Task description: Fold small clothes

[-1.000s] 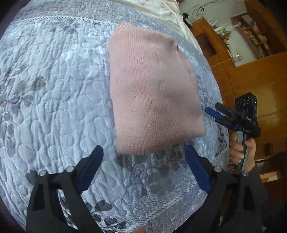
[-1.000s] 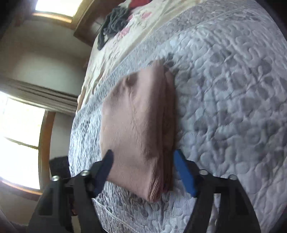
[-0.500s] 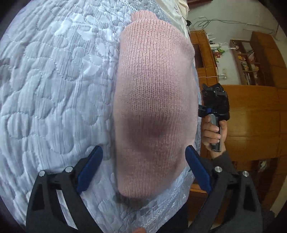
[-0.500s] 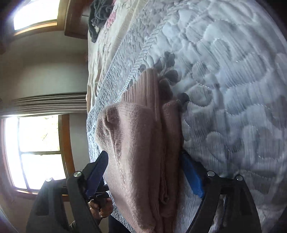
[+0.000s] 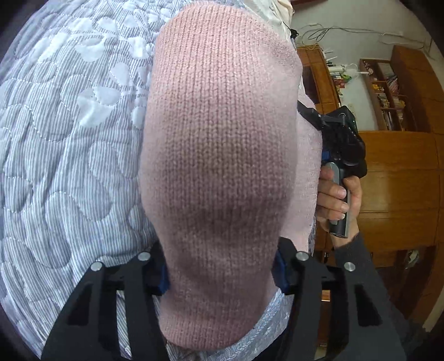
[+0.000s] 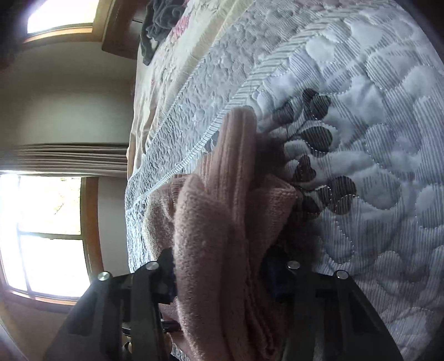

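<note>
A folded pink knitted garment (image 5: 219, 144) lies on the grey-and-white quilted bedspread (image 5: 69, 155) near its edge. My left gripper (image 5: 221, 275) is shut on the garment's near end, and its blue pads press into both sides of the knit. In the right wrist view the same garment (image 6: 222, 222) appears edge-on with its stacked layers showing, and my right gripper (image 6: 222, 275) is shut on that side. The left wrist view also shows the right gripper's body (image 5: 342, 138) held by a hand (image 5: 333, 200) at the garment's right edge; its fingertips are hidden behind the knit.
The quilt (image 6: 374, 138) stretches far to the right. Beyond it lies a cream floral sheet (image 6: 177, 55) with a dark garment (image 6: 155, 25) on it. A bright window (image 6: 41, 236) is on the left. Wooden cabinets (image 5: 399, 180) and a bookshelf (image 5: 385, 91) stand past the bed edge.
Both grippers moved in onto the garment and their jaws narrowed from open to clamped on the knit. The garment fills more of each view, and its right edge has lifted.
</note>
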`<action>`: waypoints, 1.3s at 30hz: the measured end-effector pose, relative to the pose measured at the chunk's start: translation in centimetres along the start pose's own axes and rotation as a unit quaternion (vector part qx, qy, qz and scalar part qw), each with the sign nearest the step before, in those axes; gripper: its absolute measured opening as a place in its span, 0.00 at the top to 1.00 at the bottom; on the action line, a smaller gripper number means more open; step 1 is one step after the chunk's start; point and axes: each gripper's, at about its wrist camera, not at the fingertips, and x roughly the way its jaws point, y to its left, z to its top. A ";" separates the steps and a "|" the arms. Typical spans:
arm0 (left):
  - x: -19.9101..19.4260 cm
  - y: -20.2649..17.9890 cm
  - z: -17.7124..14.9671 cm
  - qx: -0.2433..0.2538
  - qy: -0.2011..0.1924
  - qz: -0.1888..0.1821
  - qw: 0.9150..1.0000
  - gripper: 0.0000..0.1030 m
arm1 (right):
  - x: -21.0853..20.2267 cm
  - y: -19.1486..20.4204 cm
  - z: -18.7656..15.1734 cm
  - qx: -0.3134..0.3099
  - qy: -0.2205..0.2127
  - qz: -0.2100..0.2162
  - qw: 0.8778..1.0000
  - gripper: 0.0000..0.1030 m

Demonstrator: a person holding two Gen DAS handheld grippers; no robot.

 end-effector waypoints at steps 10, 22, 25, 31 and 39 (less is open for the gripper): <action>-9.9 -2.5 -2.7 0.024 -0.019 0.023 0.999 0.57 | -0.9 8.2 -5.3 -0.036 -0.008 0.042 0.998 0.58; -14.1 9.4 -15.4 -0.093 -0.015 0.088 0.992 0.32 | 10.5 6.4 -15.6 -0.009 0.099 -0.021 0.995 0.38; -17.7 7.0 -16.2 -0.055 -0.076 0.166 0.982 0.25 | 6.1 7.1 -17.1 -0.003 0.038 -0.040 0.998 0.27; -22.0 -0.4 -17.9 0.068 -0.140 0.139 0.978 0.36 | 3.8 11.0 -23.9 -0.093 0.035 -0.070 0.993 0.51; -10.6 0.7 -17.3 0.056 -0.012 0.136 0.989 0.60 | 6.2 10.4 -24.6 -0.140 0.026 -0.174 0.974 0.86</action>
